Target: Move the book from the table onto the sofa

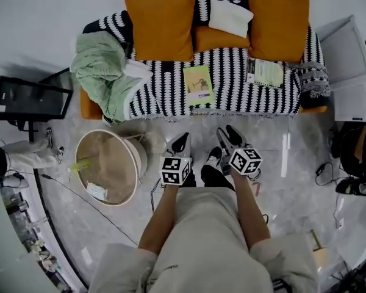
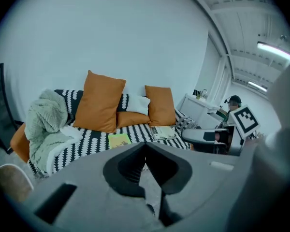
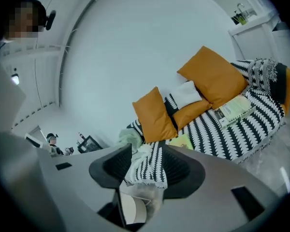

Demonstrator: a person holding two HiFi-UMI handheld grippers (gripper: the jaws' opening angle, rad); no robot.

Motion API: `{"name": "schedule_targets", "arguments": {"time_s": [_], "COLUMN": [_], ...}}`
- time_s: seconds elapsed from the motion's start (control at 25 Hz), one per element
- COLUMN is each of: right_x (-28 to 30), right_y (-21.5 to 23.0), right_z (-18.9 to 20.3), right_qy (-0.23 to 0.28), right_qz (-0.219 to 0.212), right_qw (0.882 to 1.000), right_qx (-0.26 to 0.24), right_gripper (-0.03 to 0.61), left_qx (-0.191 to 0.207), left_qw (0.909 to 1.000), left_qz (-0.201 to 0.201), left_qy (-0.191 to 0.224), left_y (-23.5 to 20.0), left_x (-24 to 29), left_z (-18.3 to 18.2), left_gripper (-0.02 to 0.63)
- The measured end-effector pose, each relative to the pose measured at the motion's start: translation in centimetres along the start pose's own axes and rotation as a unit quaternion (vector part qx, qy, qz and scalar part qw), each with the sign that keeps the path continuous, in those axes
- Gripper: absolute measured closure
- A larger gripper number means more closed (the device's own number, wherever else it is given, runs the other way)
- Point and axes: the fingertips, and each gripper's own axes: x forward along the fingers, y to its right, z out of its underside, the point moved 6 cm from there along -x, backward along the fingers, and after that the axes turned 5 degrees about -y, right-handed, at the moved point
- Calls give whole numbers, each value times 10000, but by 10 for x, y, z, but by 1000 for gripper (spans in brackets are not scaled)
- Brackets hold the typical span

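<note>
– Looking at risks first: what cd go wrong from here?

– Main one, imo: the book (image 1: 198,85) lies flat on the sofa (image 1: 88,107) seat, but close to the front edge, its near end just short of the fringe. A knee or a tool brushing the striped cover (image 1: 165,90) there cd drag the cloth & tip the book onto the floor.

– Anything else?

– A mix-up. A 2nd, paler booklet (image 1: 265,72) lies on the same seat further right, below the right-hand orange cushion (image 1: 277,17). The task names one book, and I can't tell which of the two it means; I'm taking the yellow-green one. Grabbing either again wd undo the job. Also, the round worktop (image 1: 113,157) stands just left of the person's legs, so a sideways step cd knock it.

– Tools?

– Left tool (image 1: 180,139): jaws together, nothing in them. Right tool (image 1: 228,131): jaws apart, w/ only sofa & floor showing through the gap, so nothing held. Both are up in front of the person's body, side by side.

– Book vs tools?

– Well apart, no contact. From the head view it's ahead of both, roughly in line w/ the gap between the two tools & nearer the left one's line. Each gripper view shows it far off, just beside the jaw tips.

– Status?

– Judging by that, the placing looks done, w/ nothing left to carry.
</note>
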Motion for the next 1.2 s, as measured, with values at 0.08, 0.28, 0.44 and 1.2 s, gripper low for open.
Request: {"name": "schedule_targets", "arguments": {"time_s": [0.08, 0.28, 0.44, 1.2], "right_x": [-7, -15, -23, -16], "right_y": [-18, -52, -64, -79], "right_z": [-3, -10, -22, -9], "right_qy": [0, -72, -210, -1111], "right_qz": [-72, -232, -222, 271], "right_qw": [9999, 9994, 9977, 9680], "right_qx": [-89, -248, -598, -2234], "right_gripper": [392, 482, 503, 571], "left_qx": [10, -129, -450, -250], "left_qw": [10000, 9996, 9981, 9988], "left_qz": [20, 161, 34, 215], "left_qy": [34, 209, 415, 356], "left_y": [8, 3, -5, 2], "left_x": [-17, -46, -43, -23], "left_z": [2, 2, -14, -32], "left_gripper": [604, 604, 604, 604]}}
